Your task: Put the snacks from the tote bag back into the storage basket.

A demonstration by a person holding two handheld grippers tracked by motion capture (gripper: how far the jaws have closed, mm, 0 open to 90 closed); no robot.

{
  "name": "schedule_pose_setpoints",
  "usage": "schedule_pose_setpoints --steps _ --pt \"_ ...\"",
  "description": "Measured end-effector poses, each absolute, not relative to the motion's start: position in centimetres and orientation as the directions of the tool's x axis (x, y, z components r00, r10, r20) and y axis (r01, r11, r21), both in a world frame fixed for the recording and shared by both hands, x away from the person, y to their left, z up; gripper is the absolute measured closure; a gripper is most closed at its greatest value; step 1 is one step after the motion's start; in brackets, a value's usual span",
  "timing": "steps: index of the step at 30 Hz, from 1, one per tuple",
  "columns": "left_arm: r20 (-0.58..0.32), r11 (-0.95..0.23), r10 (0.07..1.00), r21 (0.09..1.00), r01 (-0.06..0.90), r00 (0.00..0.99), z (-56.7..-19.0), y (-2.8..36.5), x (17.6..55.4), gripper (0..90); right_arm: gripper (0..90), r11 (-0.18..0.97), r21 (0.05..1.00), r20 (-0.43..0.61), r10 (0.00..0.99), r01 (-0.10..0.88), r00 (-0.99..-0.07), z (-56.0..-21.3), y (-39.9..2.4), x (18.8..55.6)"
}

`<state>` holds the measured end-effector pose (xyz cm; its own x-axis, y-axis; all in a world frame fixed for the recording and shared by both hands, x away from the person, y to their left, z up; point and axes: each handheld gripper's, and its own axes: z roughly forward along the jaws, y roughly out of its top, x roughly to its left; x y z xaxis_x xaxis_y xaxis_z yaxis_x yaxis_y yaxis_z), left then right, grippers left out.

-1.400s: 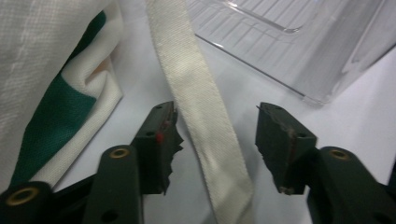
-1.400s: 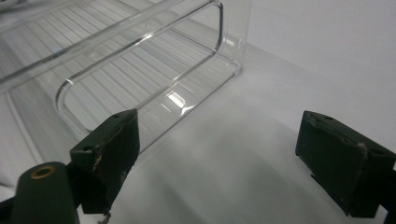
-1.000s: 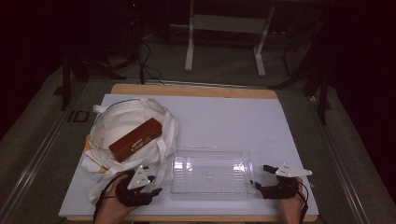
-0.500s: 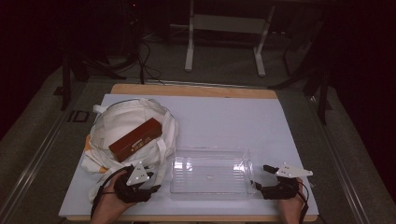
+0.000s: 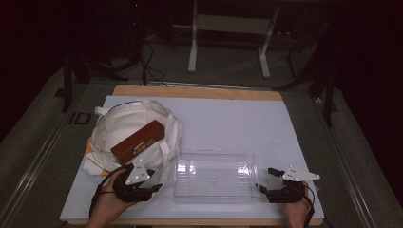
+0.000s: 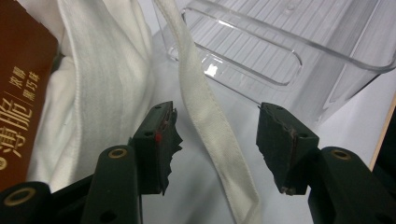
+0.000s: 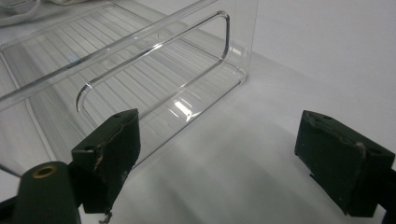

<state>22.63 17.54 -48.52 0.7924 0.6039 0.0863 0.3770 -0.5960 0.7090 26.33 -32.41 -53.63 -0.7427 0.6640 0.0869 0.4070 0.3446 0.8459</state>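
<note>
A white cloth bag (image 5: 135, 128) lies at the table's left with a brown box (image 5: 138, 141) on top of it. A clear plastic bin (image 5: 214, 173) stands empty near the front middle. My left gripper (image 5: 156, 179) is open between the bag and the bin. In the left gripper view the bag's white strap (image 6: 205, 107) runs between the open jaws of that gripper (image 6: 218, 116), with the brown box (image 6: 23, 93) at the left and the bin (image 6: 280, 46) ahead. My right gripper (image 5: 264, 179) is open just right of the bin. The right gripper (image 7: 219, 126) holds nothing and faces the bin's end wall (image 7: 154, 79).
A white sheet (image 5: 228, 123) covers the wooden table (image 5: 199, 91). Dark floor, cables and a white stand's legs (image 5: 228, 52) lie beyond the far edge. Both hands rest at the front edge.
My left gripper has edged slightly forward and left toward the bag's strap. The right gripper has hardly moved.
</note>
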Motion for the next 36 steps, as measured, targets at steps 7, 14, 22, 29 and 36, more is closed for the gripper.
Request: schedule_pose_setpoints --steps 7,14,22,29,36 --pt "0.103 -0.607 0.601 0.705 0.368 0.793 -47.6 17.8 22.8 47.3 17.2 0.341 0.852 0.082 0.661 0.397 -0.745 -53.6 -32.5 26.3" --pt "0.098 -0.603 0.595 0.71 0.363 0.798 -46.7 18.2 22.9 47.3 17.2 0.341 0.853 0.08 0.662 0.395 -0.745 -53.6 -32.5 26.3" --pt "0.104 -0.597 0.599 0.718 0.357 0.794 -45.3 18.9 23.2 47.4 17.1 0.343 0.853 0.074 0.666 0.393 -0.742 -53.6 -32.5 26.2" --pt "0.125 -0.602 0.601 0.721 0.344 0.79 -44.3 19.5 23.5 47.4 17.1 0.344 0.853 0.074 0.667 0.394 -0.742 -53.6 -32.4 26.2" --pt "0.134 -0.596 0.615 0.724 0.347 0.777 -43.3 20.5 24.2 47.3 17.1 0.347 0.852 0.071 0.666 0.393 -0.743 -53.6 -32.4 26.2"
